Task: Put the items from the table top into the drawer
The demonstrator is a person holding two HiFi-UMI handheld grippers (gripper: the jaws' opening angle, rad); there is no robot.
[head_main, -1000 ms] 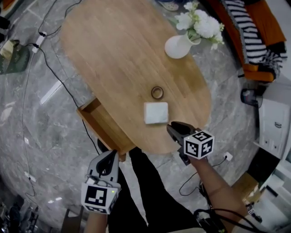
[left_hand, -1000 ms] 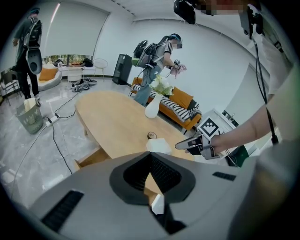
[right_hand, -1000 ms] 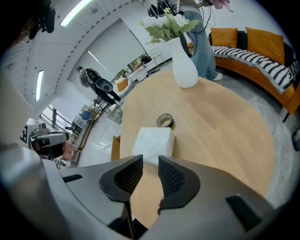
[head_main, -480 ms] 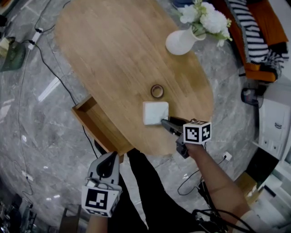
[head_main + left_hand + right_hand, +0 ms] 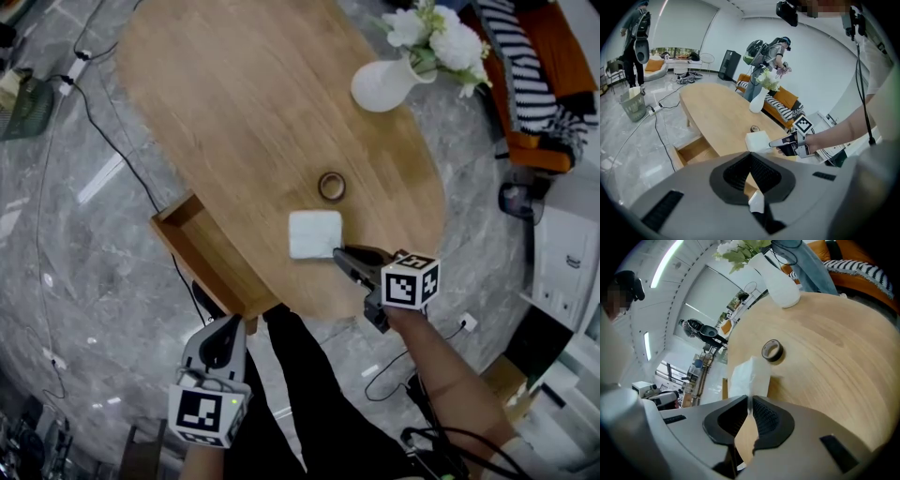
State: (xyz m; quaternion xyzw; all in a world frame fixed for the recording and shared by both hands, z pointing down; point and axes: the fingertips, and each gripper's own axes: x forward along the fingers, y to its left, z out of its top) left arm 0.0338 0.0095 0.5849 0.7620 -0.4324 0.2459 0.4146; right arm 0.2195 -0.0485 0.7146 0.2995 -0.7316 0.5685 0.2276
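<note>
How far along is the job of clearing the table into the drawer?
Done: the drawer stands open; nothing shows in its visible part. In hand: the right tongs have just closed on the edge of the white packet, which lies on the table. Left: packet and tape ring must go into the drawer. The left tongs are shut and empty.

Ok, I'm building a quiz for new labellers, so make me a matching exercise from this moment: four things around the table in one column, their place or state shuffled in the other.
1 white packet
2 tape roll
3 vase
4 drawer

A pulled open at the table side
B holds white flowers at the far end
C edge between the right gripper jaws
D lies free on the table

Pairs: 1-C, 2-D, 3-B, 4-A. The right gripper's jaws have just been closing, pinching the packet's edge.
</note>
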